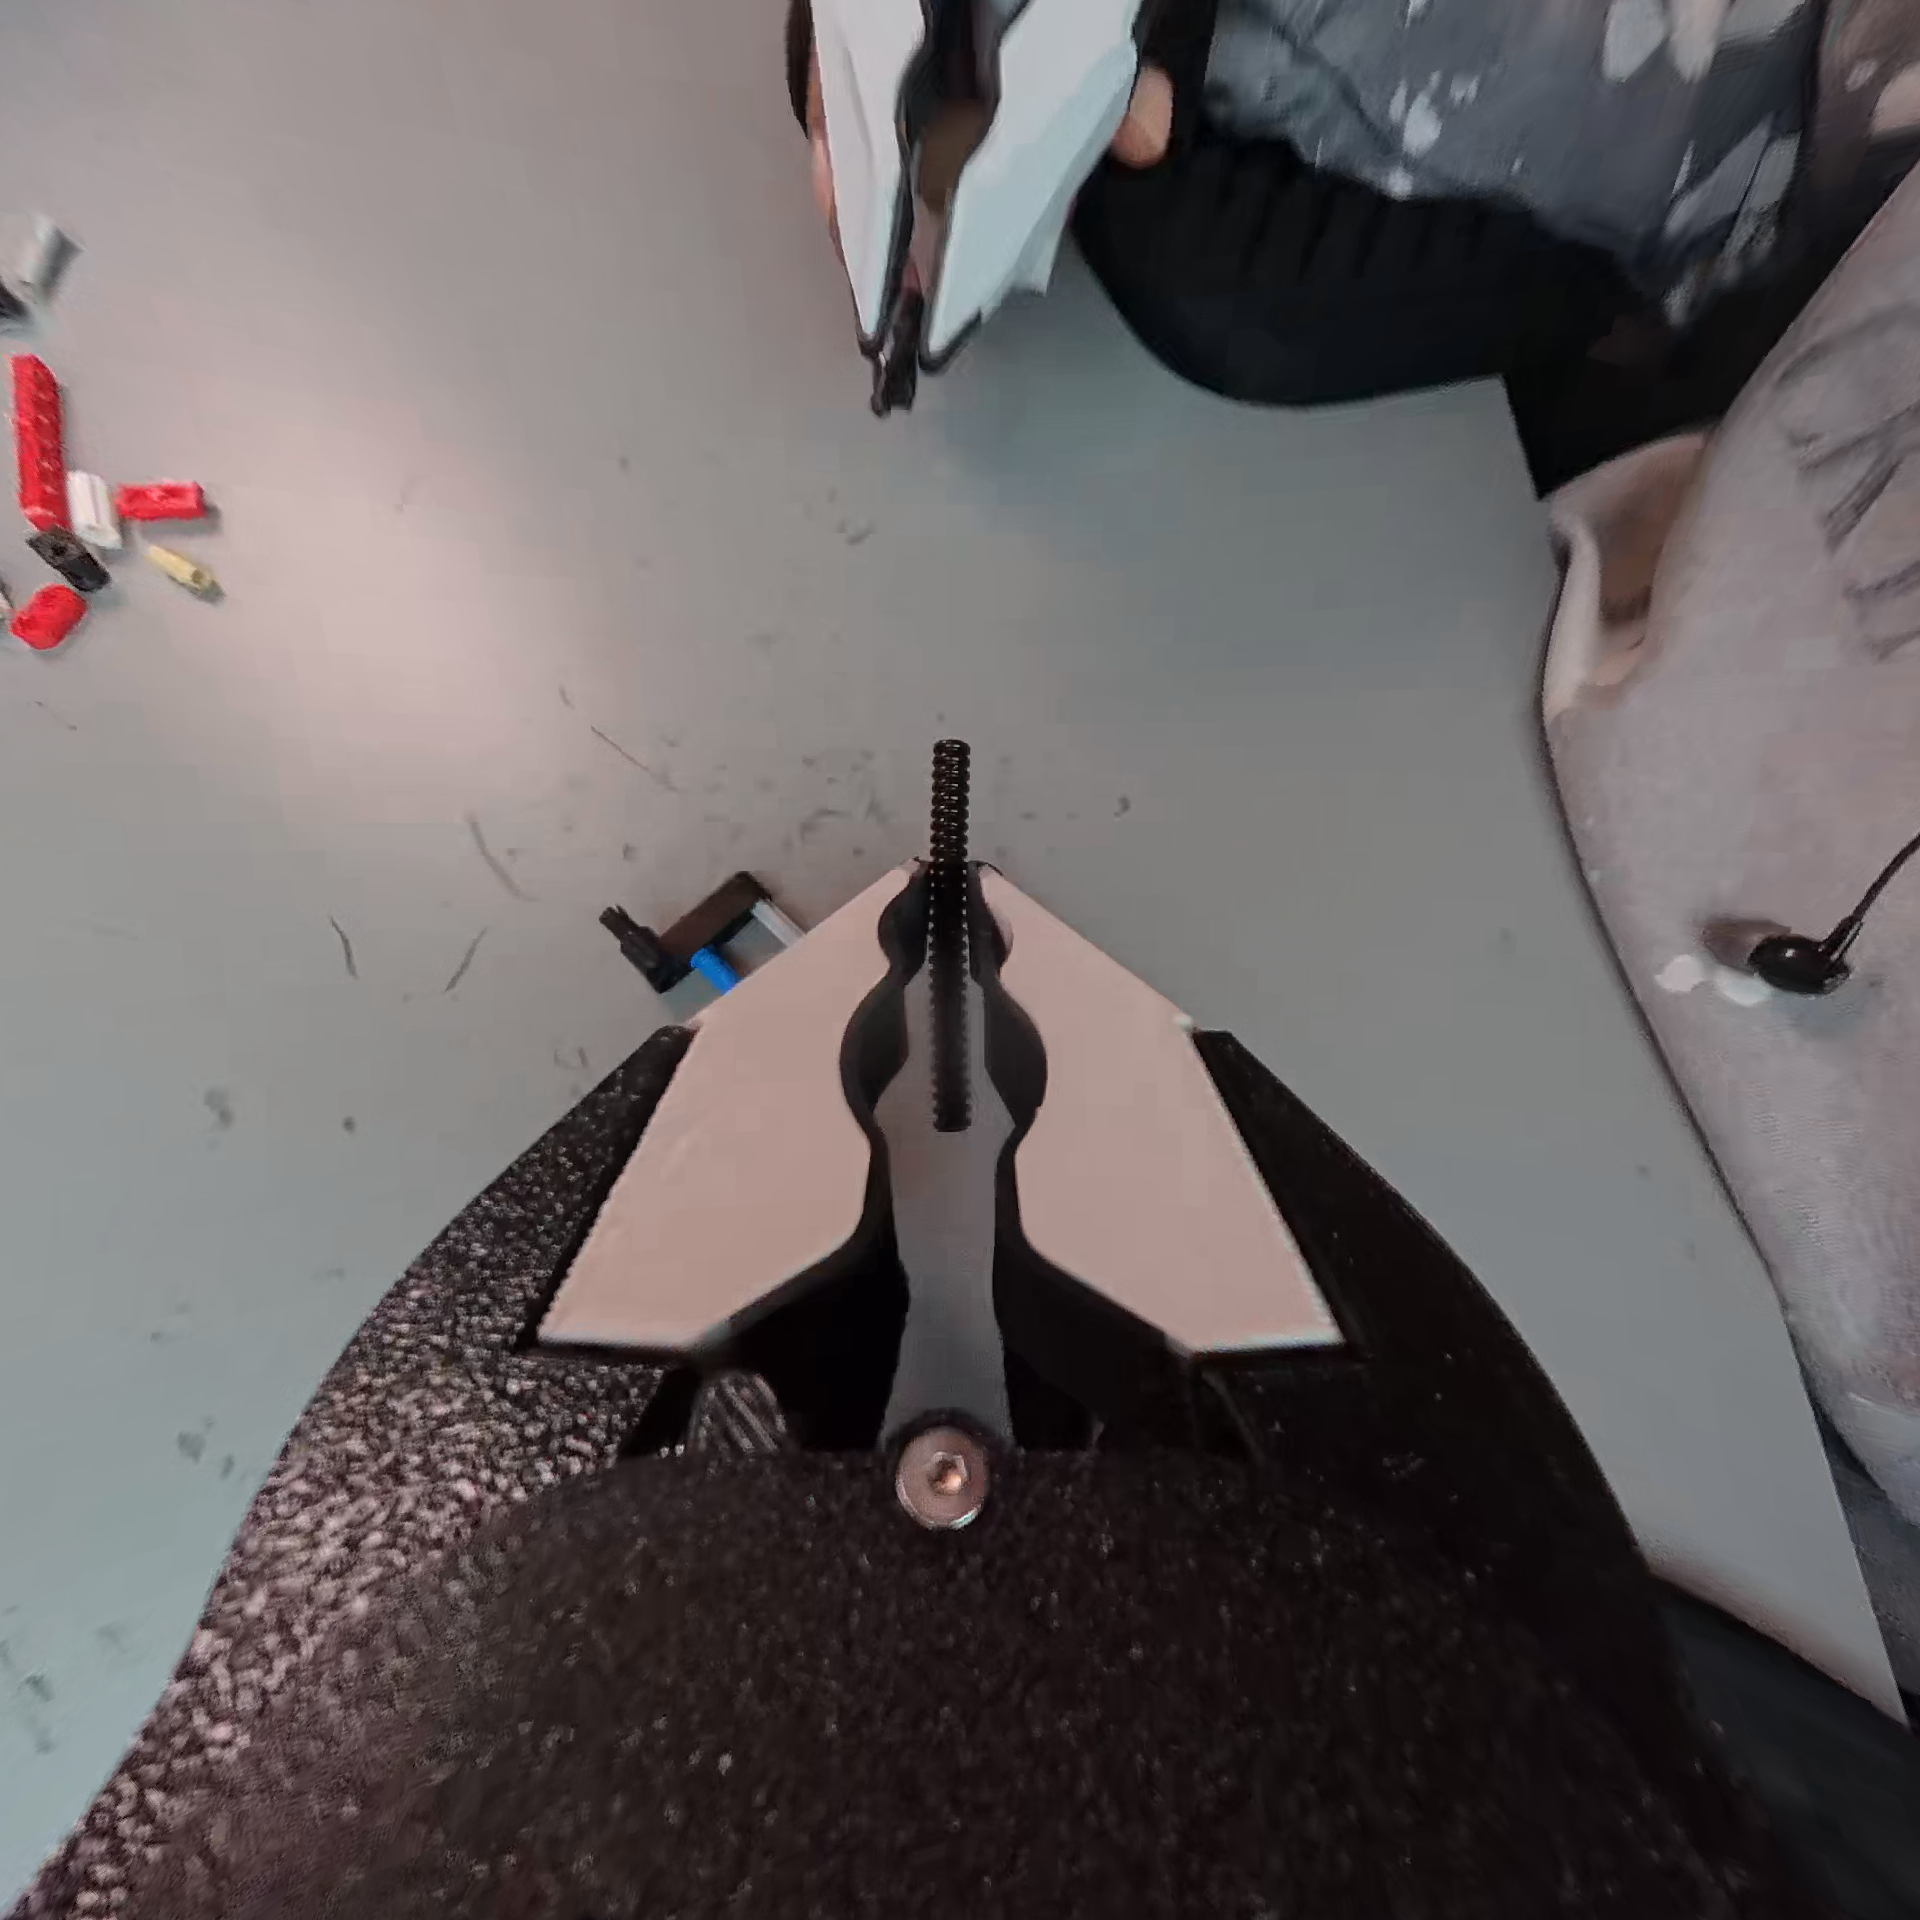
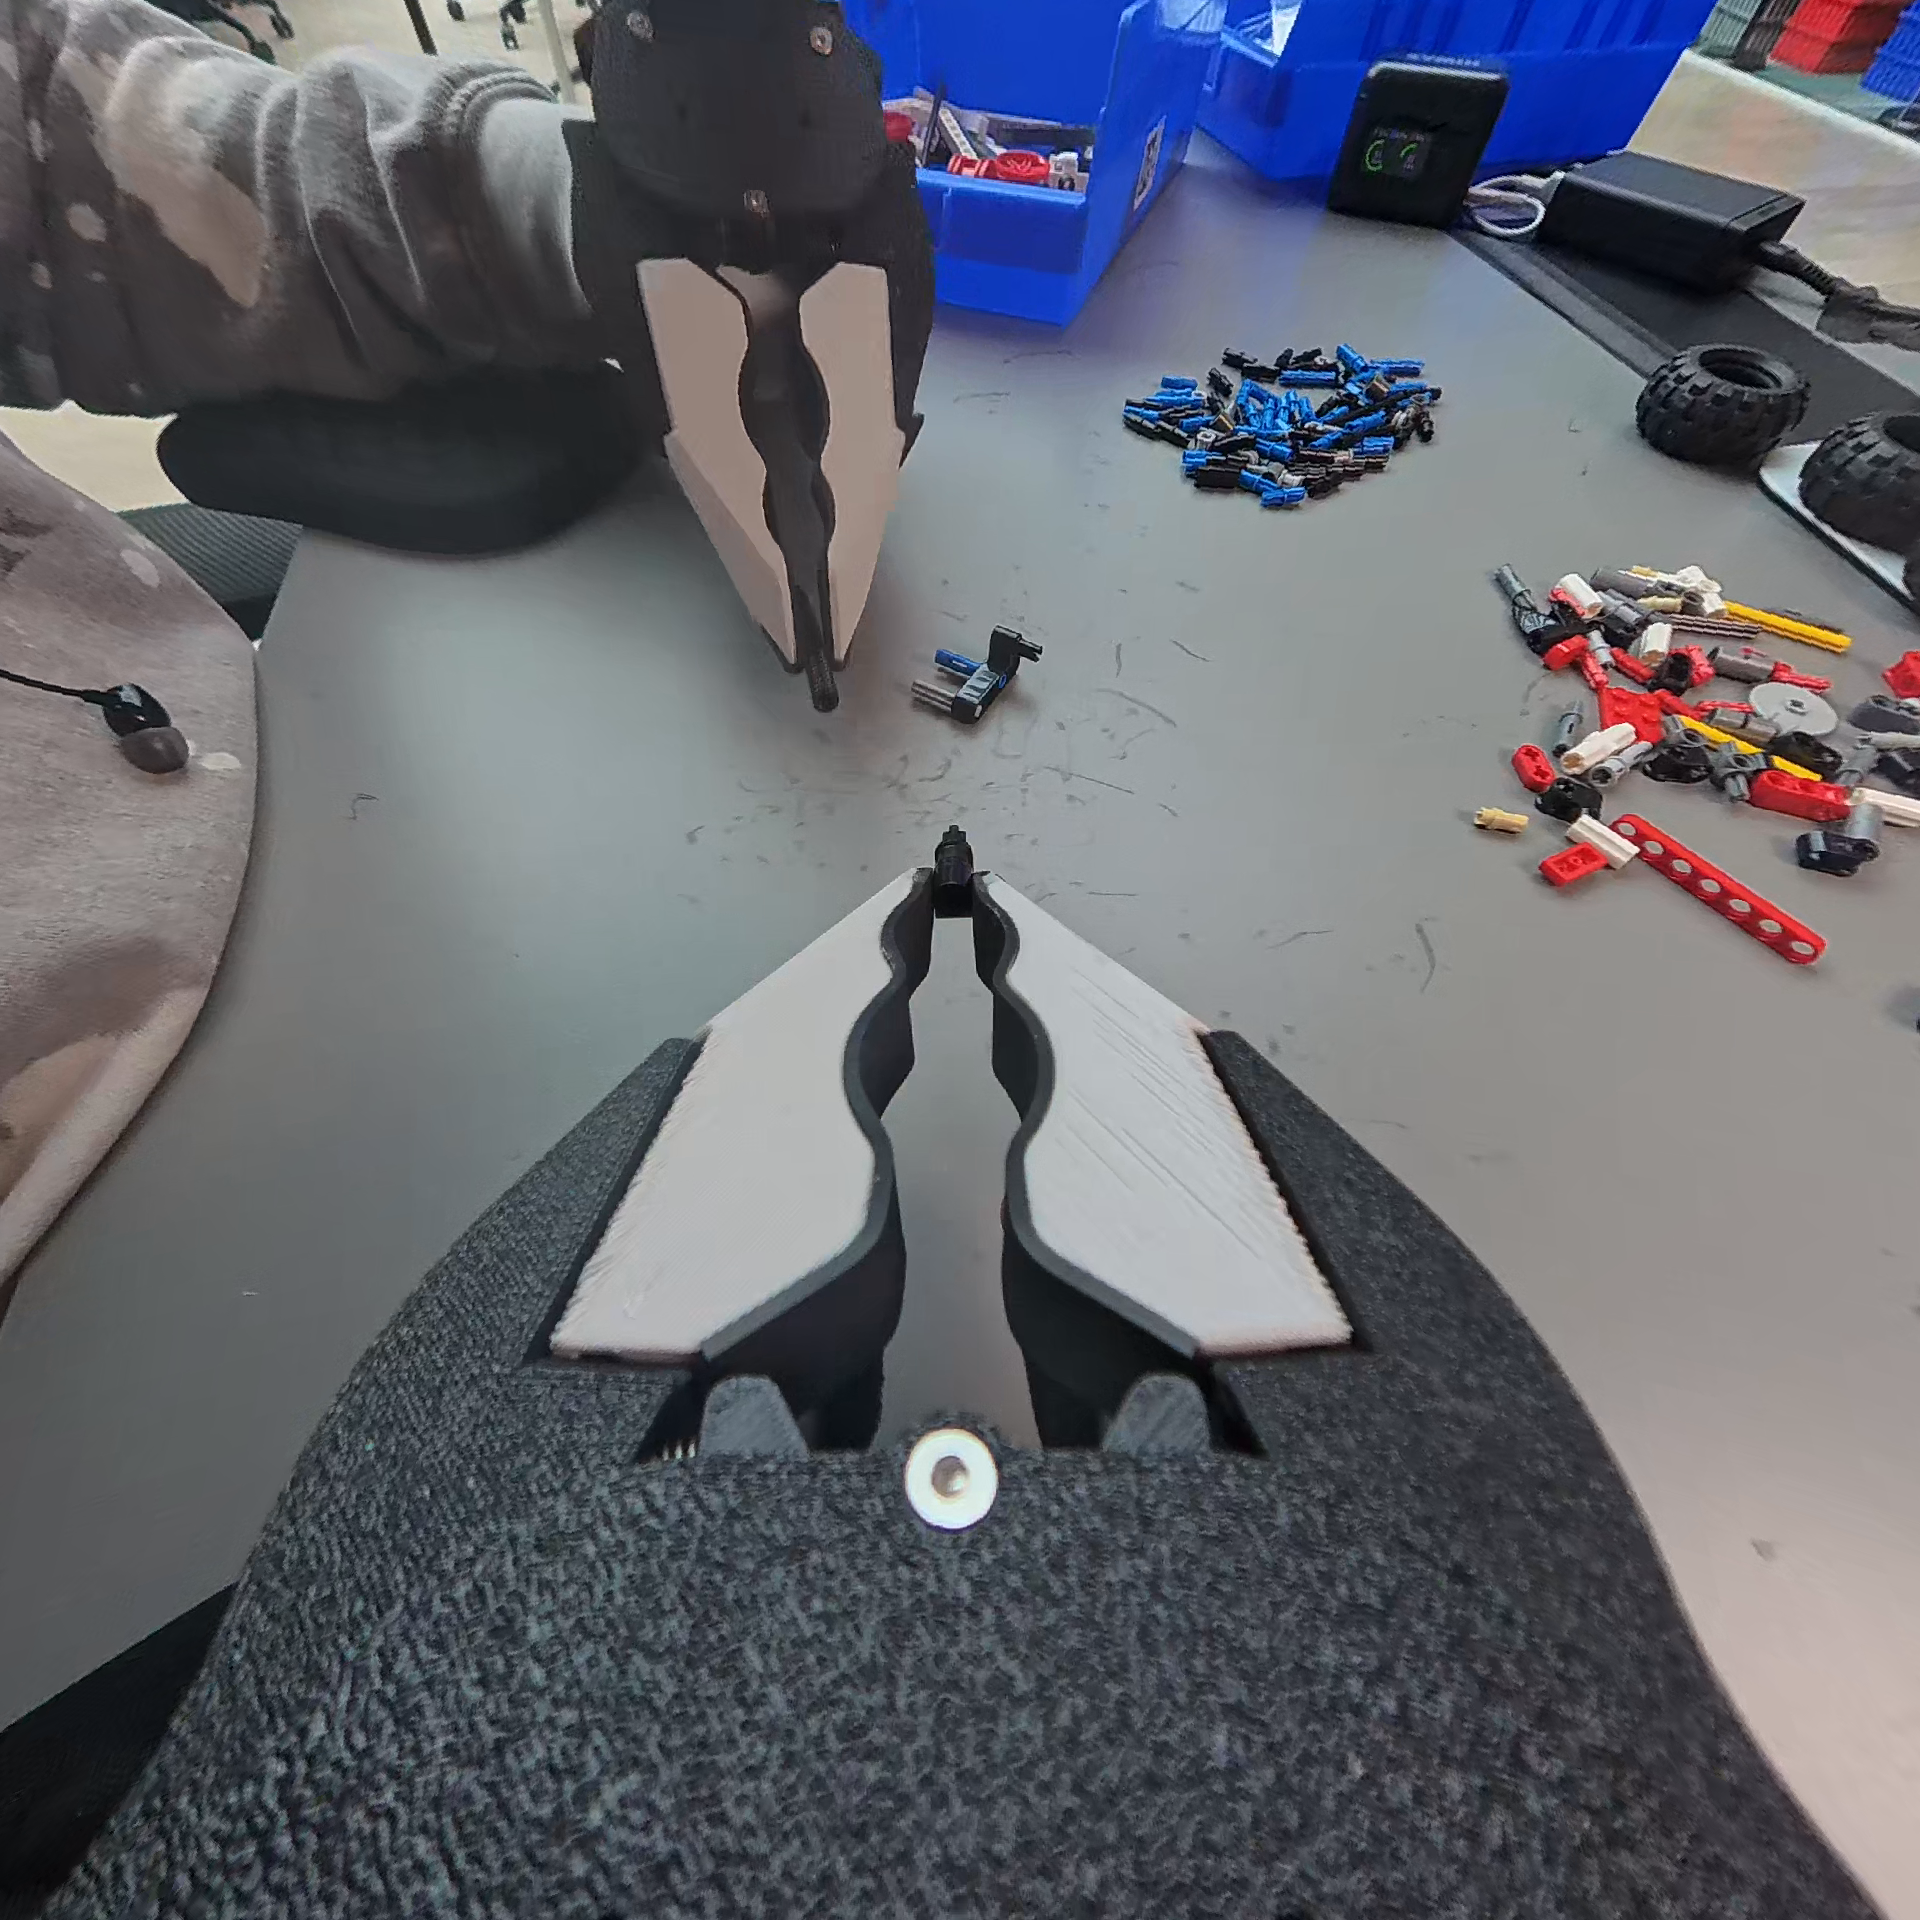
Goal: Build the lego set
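At frame centre, the left gripper (image 1: 948, 868) pinches a black ridged plastic axle (image 1: 949, 800) lengthwise, tip exposed for insertion. Likewise the right gripper (image 2: 951, 881) clamps a small black connector pin (image 2: 951, 860)

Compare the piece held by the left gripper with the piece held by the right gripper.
The ribbed black rod in the left gripper is long, running back between the jaws; the black pin in the right gripper is short, pinched only at the tips. Both are black and point forward.
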The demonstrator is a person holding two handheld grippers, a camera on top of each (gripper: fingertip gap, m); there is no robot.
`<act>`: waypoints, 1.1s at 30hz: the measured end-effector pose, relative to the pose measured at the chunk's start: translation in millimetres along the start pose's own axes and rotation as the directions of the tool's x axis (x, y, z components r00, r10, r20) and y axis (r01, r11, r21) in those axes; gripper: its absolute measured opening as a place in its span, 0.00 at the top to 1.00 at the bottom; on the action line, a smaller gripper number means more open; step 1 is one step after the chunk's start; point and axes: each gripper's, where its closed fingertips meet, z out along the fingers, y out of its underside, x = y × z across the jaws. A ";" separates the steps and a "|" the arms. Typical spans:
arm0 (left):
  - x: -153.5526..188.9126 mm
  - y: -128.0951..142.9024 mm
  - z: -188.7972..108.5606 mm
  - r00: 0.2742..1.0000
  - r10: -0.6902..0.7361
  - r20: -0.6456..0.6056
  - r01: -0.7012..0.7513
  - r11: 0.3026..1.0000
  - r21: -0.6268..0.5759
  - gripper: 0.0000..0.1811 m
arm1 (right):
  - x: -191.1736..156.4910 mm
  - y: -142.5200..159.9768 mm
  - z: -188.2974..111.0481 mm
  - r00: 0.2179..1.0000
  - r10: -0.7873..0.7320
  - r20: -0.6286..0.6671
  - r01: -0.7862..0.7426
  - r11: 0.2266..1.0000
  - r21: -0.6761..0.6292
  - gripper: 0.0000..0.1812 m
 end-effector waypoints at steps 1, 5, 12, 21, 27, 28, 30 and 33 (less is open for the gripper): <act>-2.0 -11.4 -5.8 1.000 -0.018 0.002 0.017 0.997 0.069 0.96 | 0.3 -0.2 -0.3 1.000 0.001 -0.002 -0.001 1.000 0.002 0.96; -20.3 -51.6 -30.9 0.994 -0.085 0.065 0.059 0.944 0.325 0.96 | 2.5 -6.0 -0.6 1.000 0.008 -0.016 -0.007 0.999 0.032 0.96; -54.4 -98.3 -66.7 0.977 -0.124 0.175 0.011 0.843 0.537 0.96 | 20.3 -79.6 -9.1 0.999 -0.032 -0.020 0.035 0.976 0.215 0.96; -16.8 -123.9 -95.3 0.996 0.083 -0.011 -0.050 0.700 0.713 0.96 | 7.0 -159.3 -5.7 0.980 -0.160 0.119 0.114 0.940 0.320 0.96; 11.3 -120.8 -102.5 0.977 0.208 -0.052 -0.108 0.684 0.721 0.96 | -21.0 -160.4 1.0 0.964 -0.183 0.191 0.112 0.937 0.331 0.96; 12.8 -120.5 -102.7 0.975 0.218 -0.049 -0.117 0.685 0.719 0.96 | -25.1 -161.3 0.7 0.962 -0.192 0.196 0.119 0.936 0.331 0.96; 14.8 -119.0 -101.8 0.972 0.233 -0.040 -0.137 0.693 0.708 0.96 | -32.5 -164.3 -0.2 0.957 -0.206 0.206 0.128 0.933 0.338 0.96; 13.3 -114.5 -96.5 0.970 0.244 -0.006 -0.178 0.723 0.668 0.96 | -39.1 -163.5 1.7 0.954 -0.218 0.204 0.148 0.938 0.313 0.96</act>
